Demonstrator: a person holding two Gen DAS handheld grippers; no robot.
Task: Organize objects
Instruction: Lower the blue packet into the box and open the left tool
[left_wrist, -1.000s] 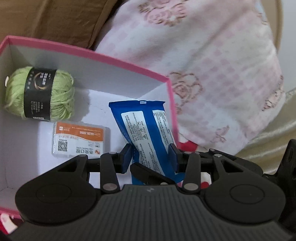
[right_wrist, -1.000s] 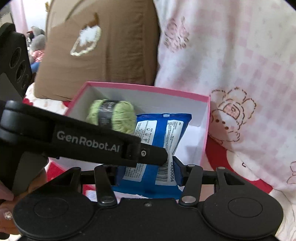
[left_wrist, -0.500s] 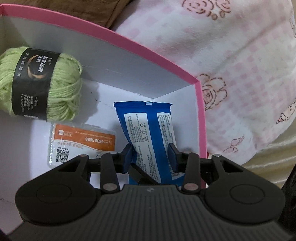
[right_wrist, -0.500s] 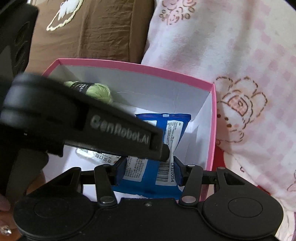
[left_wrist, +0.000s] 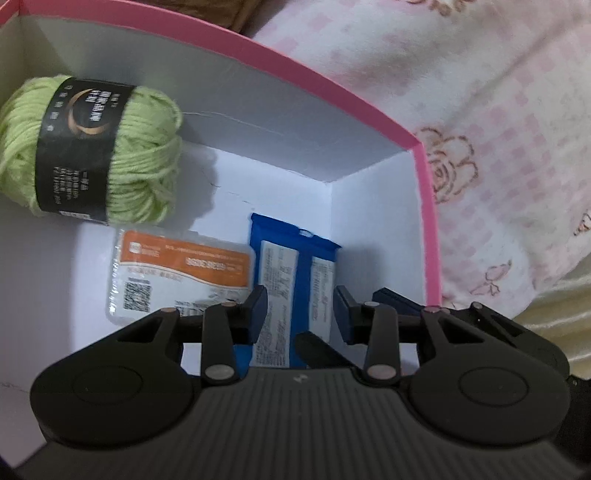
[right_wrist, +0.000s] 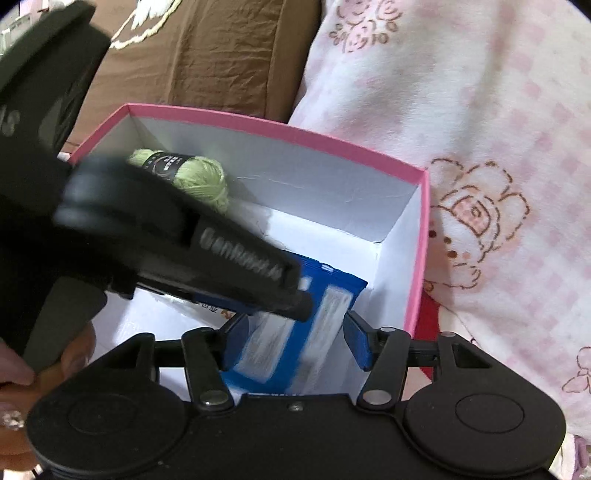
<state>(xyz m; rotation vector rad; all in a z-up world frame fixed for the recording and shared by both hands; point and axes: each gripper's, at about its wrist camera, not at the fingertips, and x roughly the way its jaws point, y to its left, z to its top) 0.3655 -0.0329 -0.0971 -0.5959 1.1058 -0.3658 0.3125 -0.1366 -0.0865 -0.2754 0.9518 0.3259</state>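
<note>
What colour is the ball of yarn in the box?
Light green, with a black paper band around the yarn. The left wrist view shows it best.

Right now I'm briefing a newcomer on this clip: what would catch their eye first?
The pink-rimmed box on the pink bedding, with green yarn at its far left. A blue packet stands at the right wall beside an orange-labelled pack. It sits between the left hand-held gripper and the right hand-held gripper, whose jaws are opening.
</note>
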